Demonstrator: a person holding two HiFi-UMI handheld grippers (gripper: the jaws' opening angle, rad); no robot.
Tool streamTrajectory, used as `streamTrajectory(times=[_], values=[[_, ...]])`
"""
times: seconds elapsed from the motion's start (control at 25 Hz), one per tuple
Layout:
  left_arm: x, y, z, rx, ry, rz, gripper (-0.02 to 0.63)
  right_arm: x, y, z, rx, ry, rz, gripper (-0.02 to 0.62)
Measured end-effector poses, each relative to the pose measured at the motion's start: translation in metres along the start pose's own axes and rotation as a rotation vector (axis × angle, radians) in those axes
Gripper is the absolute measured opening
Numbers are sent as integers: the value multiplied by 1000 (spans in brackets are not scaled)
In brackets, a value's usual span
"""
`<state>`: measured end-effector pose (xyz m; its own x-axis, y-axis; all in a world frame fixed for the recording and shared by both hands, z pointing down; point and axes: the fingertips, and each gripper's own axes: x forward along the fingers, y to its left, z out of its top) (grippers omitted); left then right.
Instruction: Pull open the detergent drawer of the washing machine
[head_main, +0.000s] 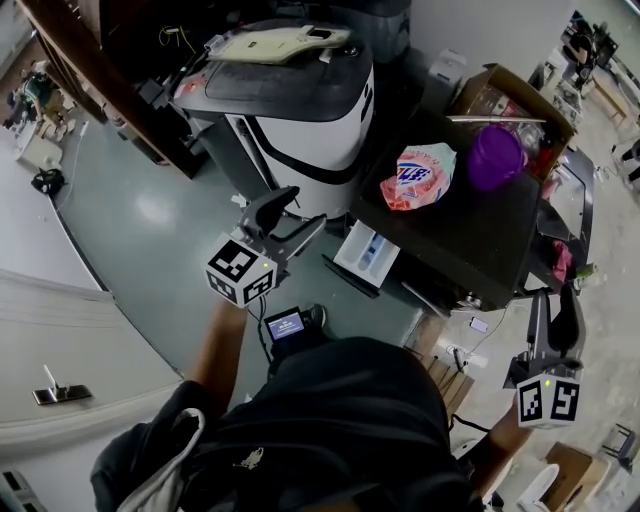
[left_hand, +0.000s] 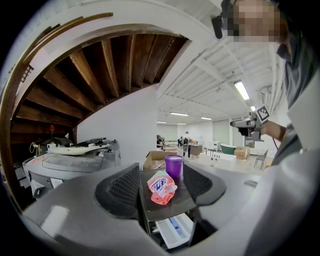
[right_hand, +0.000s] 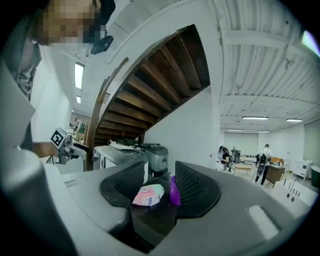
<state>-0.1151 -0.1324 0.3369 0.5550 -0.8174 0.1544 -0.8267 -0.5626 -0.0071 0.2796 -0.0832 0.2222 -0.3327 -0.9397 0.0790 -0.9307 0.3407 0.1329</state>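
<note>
Detergent drawer (head_main: 367, 254): found pulled out from the front of the dark-topped washing machine (head_main: 480, 235), at its upper left corner. The tray is white with a blue insert and its compartments are exposed from above. A pink detergent pouch (head_main: 418, 176) and a purple cup (head_main: 495, 156) stand on the machine top behind it. Left claw (head_main: 310, 206): released, jaws wide apart and nothing between them. It sits near the drawer's left side and points toward the machine, with no contact seen. Right claw (head_main: 555, 300): jaws parted by a narrower gap and empty, held beyond the machine's right corner, well apart from the drawer.
</note>
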Motion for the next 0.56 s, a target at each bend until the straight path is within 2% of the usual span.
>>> streamTrajectory(times=[0.28, 0.4, 0.56], values=[[-7, -6, 1, -2, 7, -5, 299, -5, -1, 0, 12, -10, 6, 192], [-38, 5, 5, 16, 64, 36, 298, 4, 19, -16, 77, -29, 60, 192], [-75, -19, -24, -36, 158, 83, 298, -11, 39, -53, 125, 80, 134, 192]])
